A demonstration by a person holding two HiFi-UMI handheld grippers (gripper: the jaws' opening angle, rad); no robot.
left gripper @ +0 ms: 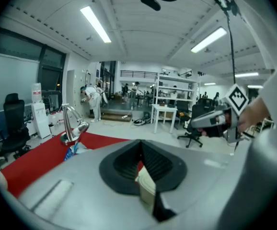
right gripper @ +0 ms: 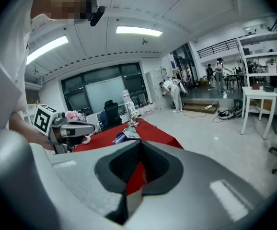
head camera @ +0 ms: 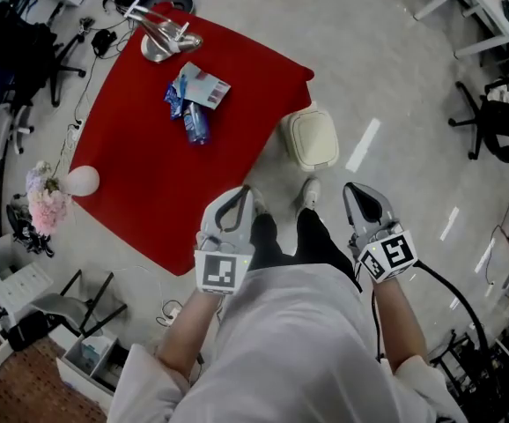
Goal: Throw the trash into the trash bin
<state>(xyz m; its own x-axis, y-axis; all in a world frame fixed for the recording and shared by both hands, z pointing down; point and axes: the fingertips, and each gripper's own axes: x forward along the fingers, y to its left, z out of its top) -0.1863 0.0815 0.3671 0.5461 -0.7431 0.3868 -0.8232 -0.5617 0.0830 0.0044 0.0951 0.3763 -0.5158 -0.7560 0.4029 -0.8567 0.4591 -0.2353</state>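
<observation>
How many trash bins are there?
1: a cream lidded bin on the floor, beside the red table's right edge. No other shows, though the clutter around the room may hide more.

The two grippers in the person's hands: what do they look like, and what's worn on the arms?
Both the left gripper and the right gripper are pale grey shells with black ribbed pads. Each carries a white cube printed with black square markers. A black cable runs from the right one. The top is white, with short sleeves.

The plain bright-red cloth tabletop (head camera: pixel 140 166) is one flat colour. The crumpled plastic wrappers (head camera: pixel 193 104) are blue and white, the curved metal faucet (head camera: pixel 162 35) shiny silver, and the rounded plastic trash bin (head camera: pixel 313 139) cream against the pale grey floor (head camera: pixel 395 77).
</observation>
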